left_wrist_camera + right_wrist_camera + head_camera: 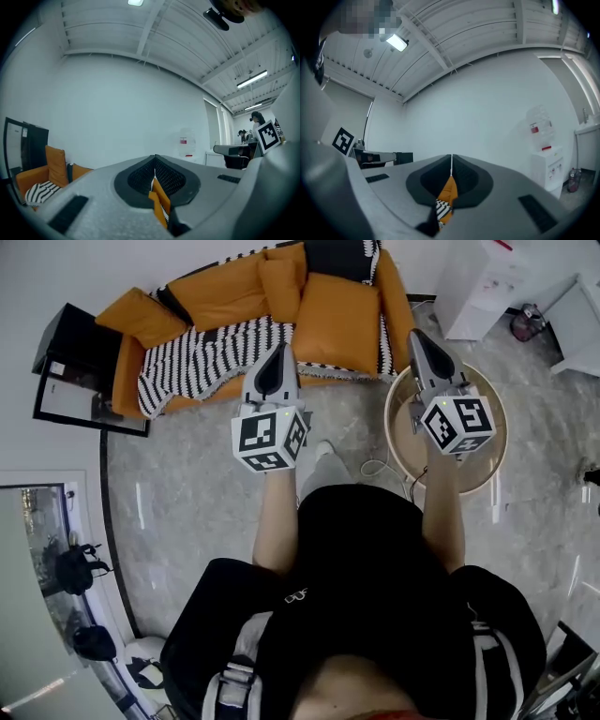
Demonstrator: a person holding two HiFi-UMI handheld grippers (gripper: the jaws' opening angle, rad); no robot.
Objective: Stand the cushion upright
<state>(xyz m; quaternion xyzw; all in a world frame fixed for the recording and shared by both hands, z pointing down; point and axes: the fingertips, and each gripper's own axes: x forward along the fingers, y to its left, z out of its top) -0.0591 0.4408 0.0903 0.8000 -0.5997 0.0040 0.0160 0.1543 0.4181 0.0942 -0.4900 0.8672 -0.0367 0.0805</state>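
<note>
Both tools are empty: your left hand-held gripper [277, 357] and right hand-held gripper [420, 341] have their jaws pressed together. Spread them before you reach the large orange cushion [337, 322], seemingly flat on the sofa [395, 306] at upper centre, then take its top edge and tip it against the backrest. Only the head view shows it whole — the gripper views give mostly wall and ceiling.

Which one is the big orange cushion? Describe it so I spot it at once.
Find the orange sofa against the wall in the head view, then its right end, past the striped blanket. The big cushion there is plain orange. It is larger than the small orange cushion at its left and unpatterned, unlike the black-and-white cushion behind it.
</note>
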